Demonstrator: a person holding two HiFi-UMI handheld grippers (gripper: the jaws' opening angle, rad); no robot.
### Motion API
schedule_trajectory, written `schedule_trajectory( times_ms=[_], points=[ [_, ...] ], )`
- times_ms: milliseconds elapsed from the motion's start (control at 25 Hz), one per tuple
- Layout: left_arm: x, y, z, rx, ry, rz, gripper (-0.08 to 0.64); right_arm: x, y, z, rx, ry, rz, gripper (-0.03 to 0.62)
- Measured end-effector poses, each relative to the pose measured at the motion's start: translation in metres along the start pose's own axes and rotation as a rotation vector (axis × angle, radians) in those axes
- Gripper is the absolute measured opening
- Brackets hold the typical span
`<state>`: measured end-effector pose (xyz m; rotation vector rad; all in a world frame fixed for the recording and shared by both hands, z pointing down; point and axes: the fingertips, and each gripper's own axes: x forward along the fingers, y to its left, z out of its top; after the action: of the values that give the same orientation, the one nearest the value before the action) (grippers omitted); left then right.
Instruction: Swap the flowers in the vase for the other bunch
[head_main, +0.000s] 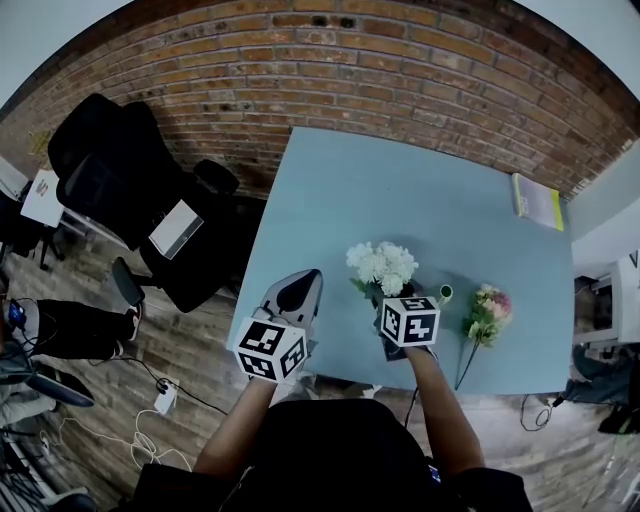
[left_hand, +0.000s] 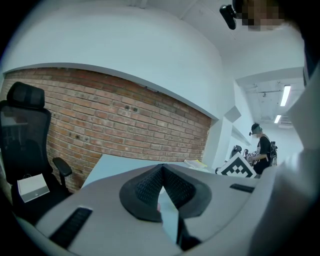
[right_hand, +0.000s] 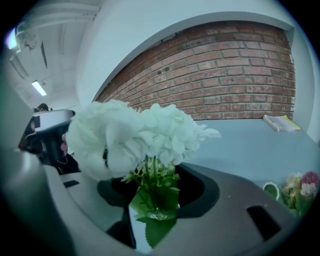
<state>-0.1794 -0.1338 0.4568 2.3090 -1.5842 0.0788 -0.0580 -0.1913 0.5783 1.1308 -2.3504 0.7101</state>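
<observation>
Your right gripper (head_main: 390, 292) holds the white bunch (head_main: 382, 265) by the stems. In the right gripper view the jaws stand part-way in, clamped on the stems and leaves, with the white heads (right_hand: 140, 137) upright above the right gripper (right_hand: 155, 180). The bunch sits over the near-middle of the table (head_main: 420, 190). I can't tell whether the stem ends touch the surface.

Vase (head_main: 445, 293): only the green rim shows. It's just right of your right gripper, apart from the white bunch, with nothing standing in it. The right gripper view shows it (right_hand: 270, 190) low on the right, partly behind the gripper body.

Pink bunch (head_main: 488, 308): lying flat on the table just right of the vase, heads away from you, stem running toward the near edge. It shows at the right edge of the right gripper view (right_hand: 300, 187).

Left gripper (head_main: 300, 285): at the table's near-left corner, well apart from the flowers. In its own view (left_hand: 161, 170) the pads meet at the tips with nothing between them.

Other: book (head_main: 537, 200) at the far-right corner of the table, black chair (head_main: 110, 170) off to the left, brick wall (head_main: 330, 70) behind
</observation>
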Motion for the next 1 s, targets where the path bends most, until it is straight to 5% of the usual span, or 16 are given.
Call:
schedule_trajectory(
  times_ms=[1000],
  points=[
    [-0.006,0.022,-0.023,-0.04,0.052,0.071,0.005,0.05,-0.012,-0.056,0.08,0.159,-0.015,0.216]
  ],
)
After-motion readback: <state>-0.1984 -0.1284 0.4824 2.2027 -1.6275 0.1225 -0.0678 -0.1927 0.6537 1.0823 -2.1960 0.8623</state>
